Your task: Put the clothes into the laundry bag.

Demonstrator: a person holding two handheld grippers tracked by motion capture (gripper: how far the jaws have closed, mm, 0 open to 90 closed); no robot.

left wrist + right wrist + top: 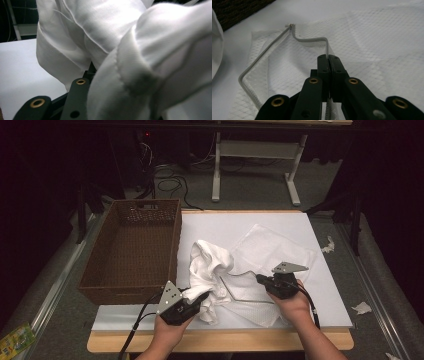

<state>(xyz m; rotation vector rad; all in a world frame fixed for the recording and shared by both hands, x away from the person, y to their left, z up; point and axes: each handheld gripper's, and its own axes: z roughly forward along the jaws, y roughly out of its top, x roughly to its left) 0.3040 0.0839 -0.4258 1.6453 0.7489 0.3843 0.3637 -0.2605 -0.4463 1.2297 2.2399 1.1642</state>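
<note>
Near the front edge of the table [320, 270], a crumpled white cloth [207, 270] rises in soft folds, its hemmed, stitched edge draped over the left gripper [200, 299], whose jaws stand partly closed with the fabric bunched between them. Just right of it lies a flat, translucent mesh laundry bag [270, 252] with a diamond weave and a pale grey zipper [294, 40] that bends along its open edge. The right gripper [260, 279] has its black jaws pinched tight on that zipper edge, at the bag's front left side. Both things rest on a white sheet covering a wooden tabletop. A brown woven basket [132, 250], rectangular and deep, stands at the table's left edge. Beyond, grey carpet, loose cables and a white desk frame [255, 165] sit in a dim room.
</note>
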